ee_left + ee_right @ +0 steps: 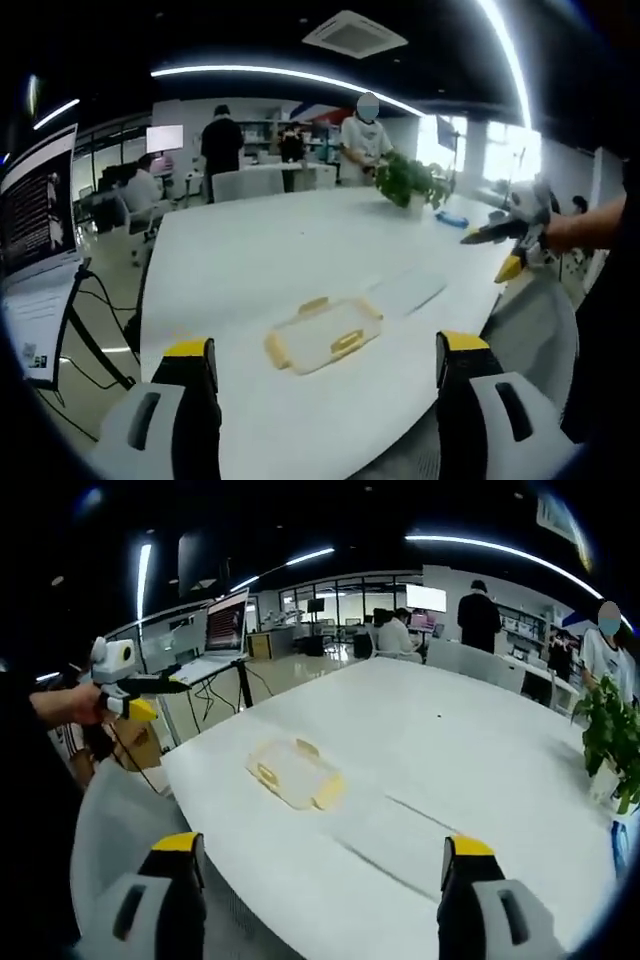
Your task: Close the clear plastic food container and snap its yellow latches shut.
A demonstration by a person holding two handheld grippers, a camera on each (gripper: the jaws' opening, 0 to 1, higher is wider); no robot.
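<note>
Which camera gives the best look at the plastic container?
The left gripper view: the container looks larger and its yellow latches stand out along its edges. In the right gripper view the container looks smaller and paler, so its latches are harder to make out.

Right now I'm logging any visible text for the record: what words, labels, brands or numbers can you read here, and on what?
None can be read.
Dark monitor screen at the left gripper view's edge: pale lines of text, too blurred.
Open laptop screen on a far desk: content too small.
Clear plastic food container with yellow latches: no label visible.
</note>
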